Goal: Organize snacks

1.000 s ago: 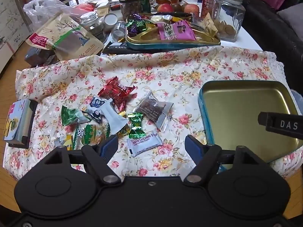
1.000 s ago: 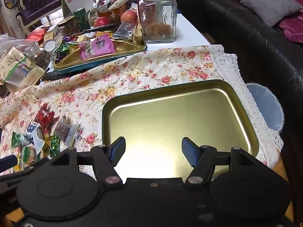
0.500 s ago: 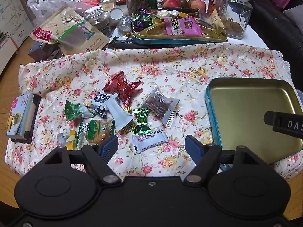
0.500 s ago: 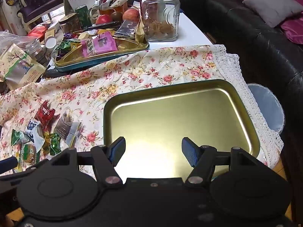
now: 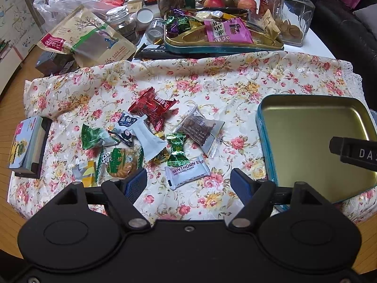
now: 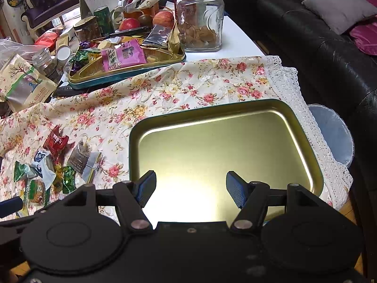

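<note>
Several wrapped snacks lie in a loose pile on the floral cloth: a red packet [image 5: 152,107], a white Hawthorn strip packet [image 5: 187,171], a clear brown packet [image 5: 200,128] and a green candy [image 5: 176,148]. The pile also shows in the right wrist view [image 6: 56,162]. An empty gold tin tray [image 5: 313,146] sits to the right; in the right wrist view [image 6: 212,146] it lies right under me. My left gripper [image 5: 188,181] is open and empty, just near of the Hawthorn packet. My right gripper [image 6: 190,187] is open and empty above the tray's near edge.
A second tin [image 5: 223,40] with snacks stands at the back, beside a glass jar [image 5: 292,14], fruit, cans and a paper bag [image 5: 82,37]. A small box [image 5: 26,146] sits at the cloth's left edge. A black sofa [image 6: 329,47] and a bin [image 6: 332,132] stand to the right.
The left gripper has pulled back and up slightly, so the snack pile sits further off in view. The right gripper has barely moved. Both stay open.
</note>
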A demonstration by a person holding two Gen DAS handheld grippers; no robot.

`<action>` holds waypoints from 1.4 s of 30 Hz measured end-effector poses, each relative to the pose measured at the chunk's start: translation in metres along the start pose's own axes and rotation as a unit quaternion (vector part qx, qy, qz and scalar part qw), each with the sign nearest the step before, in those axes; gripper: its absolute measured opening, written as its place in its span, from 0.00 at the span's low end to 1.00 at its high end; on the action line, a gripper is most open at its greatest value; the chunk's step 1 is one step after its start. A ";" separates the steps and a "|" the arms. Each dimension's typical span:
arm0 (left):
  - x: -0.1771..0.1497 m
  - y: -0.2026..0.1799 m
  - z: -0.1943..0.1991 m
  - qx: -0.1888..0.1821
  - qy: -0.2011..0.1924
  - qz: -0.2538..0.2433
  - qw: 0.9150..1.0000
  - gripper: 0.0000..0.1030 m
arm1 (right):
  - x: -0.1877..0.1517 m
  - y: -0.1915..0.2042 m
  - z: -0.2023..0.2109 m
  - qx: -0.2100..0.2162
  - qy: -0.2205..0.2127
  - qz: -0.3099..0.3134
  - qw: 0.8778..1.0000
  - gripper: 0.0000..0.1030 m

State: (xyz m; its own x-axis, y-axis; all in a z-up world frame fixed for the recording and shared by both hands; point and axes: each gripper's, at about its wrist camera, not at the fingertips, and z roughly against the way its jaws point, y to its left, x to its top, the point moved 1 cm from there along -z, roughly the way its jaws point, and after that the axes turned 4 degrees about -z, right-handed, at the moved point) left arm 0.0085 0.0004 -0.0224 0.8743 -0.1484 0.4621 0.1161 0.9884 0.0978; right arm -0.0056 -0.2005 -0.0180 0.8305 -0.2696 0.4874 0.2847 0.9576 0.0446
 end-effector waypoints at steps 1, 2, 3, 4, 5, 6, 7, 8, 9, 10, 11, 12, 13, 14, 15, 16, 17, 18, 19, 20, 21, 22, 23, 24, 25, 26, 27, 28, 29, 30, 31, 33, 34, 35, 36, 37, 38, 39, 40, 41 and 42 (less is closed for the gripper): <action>0.000 0.000 0.000 0.001 0.000 0.001 1.000 0.76 | 0.000 0.000 0.000 0.000 0.000 0.000 1.000 0.66; 0.000 0.000 0.000 0.001 0.000 0.001 1.000 0.76 | 0.000 0.000 0.000 0.000 0.000 0.000 1.000 0.66; 0.000 0.000 0.000 0.000 0.000 0.001 1.000 0.76 | 0.000 0.000 0.000 0.000 -0.001 0.000 1.000 0.66; 0.000 0.000 0.000 0.000 0.001 0.001 1.000 0.76 | 0.000 0.000 0.000 0.000 0.000 0.000 1.000 0.66; 0.000 0.001 0.000 0.000 0.002 0.001 1.000 0.76 | 0.000 0.000 0.000 -0.001 0.000 0.000 1.000 0.66; 0.000 0.001 0.000 0.000 0.002 0.002 1.000 0.76 | -0.001 0.000 -0.001 -0.001 0.001 0.000 1.000 0.66; 0.000 0.001 0.000 0.001 0.003 0.001 1.000 0.76 | -0.001 0.000 -0.001 -0.001 0.001 0.000 1.000 0.66; 0.000 0.001 0.000 0.002 0.003 0.002 1.000 0.76 | -0.001 0.000 -0.002 -0.001 0.002 0.001 1.000 0.66; 0.000 0.002 0.000 0.002 0.003 0.002 1.000 0.76 | -0.001 0.001 -0.002 -0.002 0.004 0.002 1.000 0.66; -0.001 0.001 0.000 0.003 0.004 0.002 1.000 0.76 | -0.002 0.001 -0.002 -0.002 0.005 0.004 1.000 0.66; -0.001 0.001 -0.001 0.003 0.004 0.003 1.000 0.76 | -0.002 0.002 -0.003 -0.002 0.006 0.006 1.000 0.66; -0.001 0.001 -0.001 0.003 0.004 0.003 1.000 0.76 | -0.002 0.002 -0.003 -0.002 0.008 0.008 1.000 0.66; -0.001 0.001 -0.001 0.003 0.004 0.003 1.000 0.76 | -0.002 0.003 -0.003 -0.002 0.010 0.010 1.000 0.66; -0.001 0.001 -0.001 0.004 0.004 0.003 1.000 0.76 | -0.002 0.003 -0.003 -0.003 0.011 0.011 1.000 0.66; -0.001 0.001 -0.001 0.003 0.004 0.003 1.000 0.76 | -0.001 0.003 -0.003 -0.003 0.013 0.013 1.000 0.66; -0.001 0.001 -0.001 0.003 0.004 0.003 1.000 0.76 | -0.002 0.003 -0.004 -0.002 0.015 0.015 1.000 0.66; -0.001 0.001 -0.001 0.003 0.005 0.003 1.000 0.76 | -0.002 0.004 -0.004 -0.003 0.016 0.016 1.000 0.66; -0.001 0.001 -0.001 0.004 0.005 0.003 1.000 0.76 | -0.002 0.004 -0.005 -0.004 0.019 0.018 1.000 0.66; -0.001 0.001 -0.001 0.004 0.005 0.003 1.000 0.76 | -0.002 0.005 -0.005 -0.005 0.021 0.020 1.000 0.66; -0.001 0.001 -0.002 0.004 0.006 0.003 1.000 0.76 | -0.002 0.005 -0.006 -0.005 0.023 0.021 1.000 0.66; -0.001 0.001 -0.002 0.004 0.007 0.004 1.000 0.76 | -0.003 0.005 -0.006 -0.004 0.026 0.022 0.999 0.66; -0.001 0.001 -0.002 0.004 0.008 0.005 1.000 0.76 | -0.003 0.006 -0.007 -0.004 0.027 0.024 0.999 0.66; -0.001 0.001 -0.003 0.004 0.009 0.006 1.000 0.76 | -0.003 0.006 -0.007 -0.004 0.028 0.025 0.999 0.66; -0.001 0.002 -0.003 0.004 0.009 0.006 1.000 0.76 | -0.003 0.006 -0.007 -0.003 0.028 0.026 0.999 0.66; -0.002 0.001 -0.003 0.004 0.010 0.006 1.000 0.76 | -0.003 0.007 -0.007 -0.003 0.028 0.027 0.999 0.66; -0.002 0.001 -0.003 0.004 0.010 0.006 1.000 0.76 | -0.003 0.007 -0.008 -0.003 0.028 0.028 0.999 0.66; -0.002 0.000 -0.003 0.004 0.011 0.006 1.000 0.76 | -0.002 0.007 -0.007 -0.003 0.029 0.027 0.999 0.66; -0.002 0.000 -0.003 0.004 0.011 0.005 1.000 0.76 | -0.002 0.007 -0.007 -0.003 0.030 0.027 0.999 0.66; -0.002 0.000 -0.003 0.004 0.012 0.005 1.000 0.76 | -0.002 0.008 -0.008 -0.002 0.030 0.027 0.999 0.66; -0.002 0.000 -0.004 0.004 0.011 0.005 1.000 0.76 | -0.002 0.008 -0.008 -0.002 0.031 0.028 0.999 0.66; -0.002 0.000 -0.004 0.004 0.011 0.005 1.000 0.76 | -0.002 0.009 -0.008 -0.002 0.031 0.028 0.999 0.66; -0.002 0.000 -0.004 0.004 0.013 0.006 1.000 0.76 | -0.002 0.009 -0.009 -0.003 0.033 0.030 0.999 0.66; -0.003 0.000 -0.005 0.005 0.014 0.006 1.000 0.76 | -0.002 0.009 -0.009 -0.002 0.033 0.030 0.999 0.66; -0.003 0.000 -0.005 0.005 0.014 0.006 1.000 0.76 | -0.002 0.010 -0.009 -0.001 0.034 0.031 0.999 0.66; -0.003 0.000 -0.006 0.005 0.015 0.007 1.000 0.76 | -0.002 0.010 -0.009 0.000 0.034 0.032 0.999 0.66; -0.003 0.001 -0.006 0.005 0.016 0.008 1.000 0.76 | -0.002 0.011 -0.009 0.000 0.033 0.033 0.999 0.66; -0.003 0.001 -0.006 0.005 0.017 0.008 1.000 0.76 | -0.003 0.011 -0.009 0.000 0.033 0.033 0.999 0.66; -0.003 0.002 -0.006 0.005 0.017 0.009 1.000 0.76 | -0.002 0.012 -0.010 0.000 0.034 0.034 0.999 0.66; -0.003 0.002 -0.006 0.006 0.017 0.008 1.000 0.76 | -0.002 0.011 -0.010 0.000 0.034 0.034 0.999 0.66; -0.003 0.001 -0.007 0.006 0.018 0.008 1.000 0.76 | -0.002 0.011 -0.010 0.001 0.035 0.034 0.999 0.66; -0.003 0.001 -0.007 0.007 0.018 0.007 1.000 0.76 | -0.002 0.011 -0.010 0.001 0.035 0.034 0.999 0.66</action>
State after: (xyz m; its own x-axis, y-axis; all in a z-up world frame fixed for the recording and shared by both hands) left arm 0.0092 0.0022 -0.0299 0.8924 -0.1324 0.4314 0.0966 0.9899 0.1040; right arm 0.0003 -0.1900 -0.0270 0.8792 -0.2099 0.4277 0.2253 0.9742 0.0151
